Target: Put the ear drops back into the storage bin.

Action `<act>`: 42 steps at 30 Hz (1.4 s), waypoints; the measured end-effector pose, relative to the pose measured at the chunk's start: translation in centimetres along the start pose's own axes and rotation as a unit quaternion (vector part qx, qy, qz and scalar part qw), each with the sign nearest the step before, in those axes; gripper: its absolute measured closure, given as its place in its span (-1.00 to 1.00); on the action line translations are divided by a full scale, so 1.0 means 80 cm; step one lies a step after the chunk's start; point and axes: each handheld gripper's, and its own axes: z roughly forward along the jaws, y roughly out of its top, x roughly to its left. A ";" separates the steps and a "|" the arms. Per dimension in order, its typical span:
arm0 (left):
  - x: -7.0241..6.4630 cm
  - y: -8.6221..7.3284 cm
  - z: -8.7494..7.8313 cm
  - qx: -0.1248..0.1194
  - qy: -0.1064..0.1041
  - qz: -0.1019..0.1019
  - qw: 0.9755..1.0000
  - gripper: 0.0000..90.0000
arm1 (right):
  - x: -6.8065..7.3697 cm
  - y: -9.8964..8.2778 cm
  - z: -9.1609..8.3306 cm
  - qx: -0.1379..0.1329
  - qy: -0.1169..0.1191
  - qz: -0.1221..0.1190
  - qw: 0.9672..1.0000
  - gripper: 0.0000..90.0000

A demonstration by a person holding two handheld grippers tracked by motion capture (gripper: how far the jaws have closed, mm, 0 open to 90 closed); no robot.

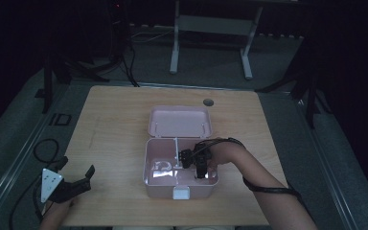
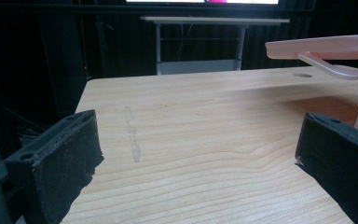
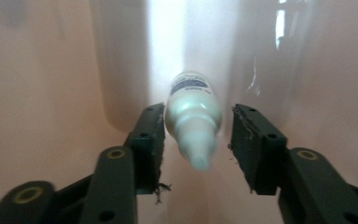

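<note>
Pink box (image 1: 149, 163) sits mid-table, slightly toward 6 o'clock of centre, lid (image 1: 180, 121) flipped open and lying flat at its 12 o'clock side. White latch (image 1: 181, 193) on the box's front wall at 6 o'clock. Inside, a thin white divider (image 1: 177, 149) runs front to back; the compartment at 9 o'clock holds something pale and clear (image 1: 162, 167), too dim to identify.

Right gripper (image 1: 200, 168) is down inside the box, in the compartment at 3 o'clock of the divider, forearm coming in from 5 o'clock with a cable (image 1: 268, 189) looped round it. In the right gripper view, its jaws are part open with a small white bottle (image 3: 193, 119) between them, nozzle end pointing back at the camera, label end toward the box wall. Left pad looks to be touching the bottle's side; a narrow gap shows at the right pad. Not clamped. Bottle lies in the box, near its corner.

Left gripper (image 1: 79, 184) rests at the table's (image 1: 115, 124) 7 o'clock corner, well apart from the box, grey plate (image 1: 50, 183) on top. Jaws wide open, nothing between them; left gripper view shows bare wood grain between the pads, with the box's lid edge at 2 o'clock.

Round hole (image 1: 208, 102) in the tabletop near the far edge at 1 o'clock.
</note>
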 end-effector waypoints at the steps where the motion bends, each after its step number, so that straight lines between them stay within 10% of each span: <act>1: 0.000 0.000 0.000 0.000 0.000 0.000 1.000 -0.99 | 0.000 -0.004 -0.012 -0.009 -0.010 0.003 1.000 0.07; 11: 0.000 0.000 0.000 0.001 0.000 0.000 1.000 -0.99 | 0.005 -0.023 -0.061 -0.072 -0.024 0.032 0.997 -0.56; 22: 0.000 0.000 0.000 0.001 0.000 0.002 1.000 -0.99 | 0.006 -0.070 -0.093 -0.106 -0.045 0.051 0.992 -0.59; 42: 0.000 0.000 0.000 0.001 0.000 0.002 1.000 -0.99 | 0.000 -0.156 -0.060 -0.133 -0.048 0.135 0.981 -0.57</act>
